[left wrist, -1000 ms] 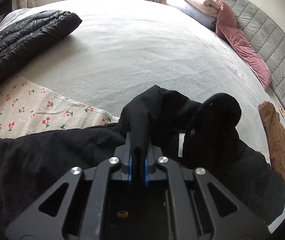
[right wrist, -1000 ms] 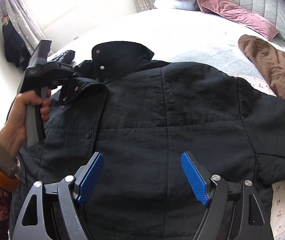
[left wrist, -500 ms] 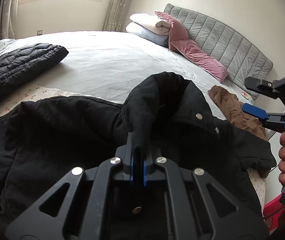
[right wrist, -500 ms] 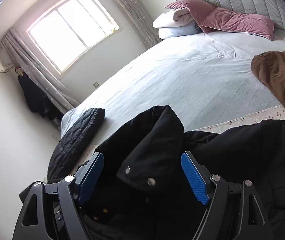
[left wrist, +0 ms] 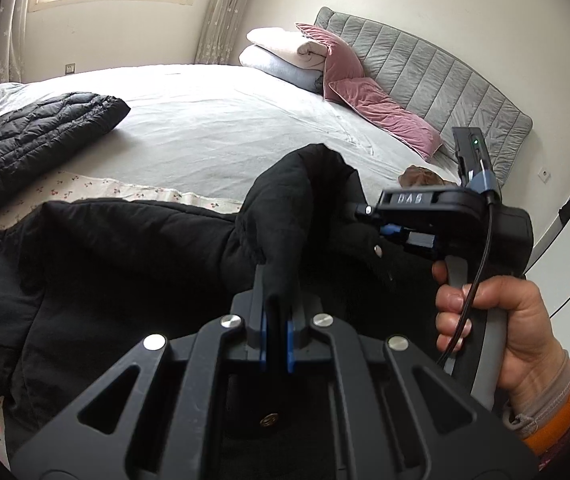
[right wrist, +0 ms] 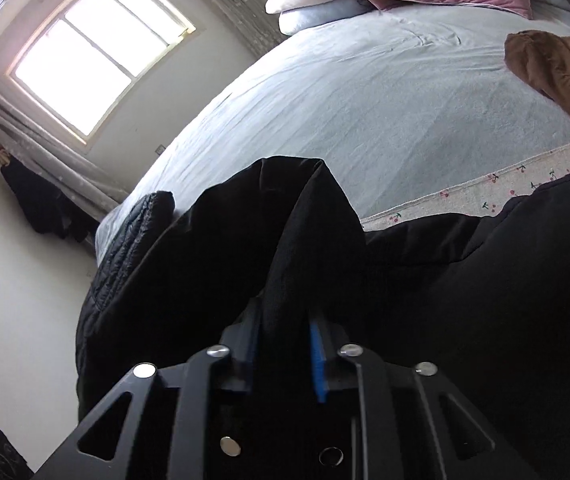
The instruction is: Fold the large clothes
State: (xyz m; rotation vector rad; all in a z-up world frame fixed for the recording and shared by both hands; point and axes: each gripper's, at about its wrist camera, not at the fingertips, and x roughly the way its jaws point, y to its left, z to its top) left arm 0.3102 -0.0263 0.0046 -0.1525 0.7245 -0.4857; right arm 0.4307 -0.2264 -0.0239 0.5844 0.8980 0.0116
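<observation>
A large black jacket (left wrist: 117, 248) lies on the floral cloth at the near edge of the bed and is lifted at its collar. My left gripper (left wrist: 276, 332) is shut on a fold of the collar. My right gripper (right wrist: 283, 344) is shut on another part of the collar, and the black jacket (right wrist: 485, 280) fills the lower part of the right wrist view. The right gripper also shows in the left wrist view (left wrist: 369, 220), held by a hand at the right, its jaws on the fabric.
A black quilted jacket (left wrist: 33, 136) lies at the left of the bed. A brown garment (right wrist: 557, 68) lies at the right. Pink cushions (left wrist: 381, 108) and folded blankets (left wrist: 285, 56) sit by the grey headboard. The grey sheet (left wrist: 213, 120) spreads between them.
My right gripper has closed on the jacket collar; it was open half a second ago. Both grippers have lifted the collar higher, and the right one has come close beside the left.
</observation>
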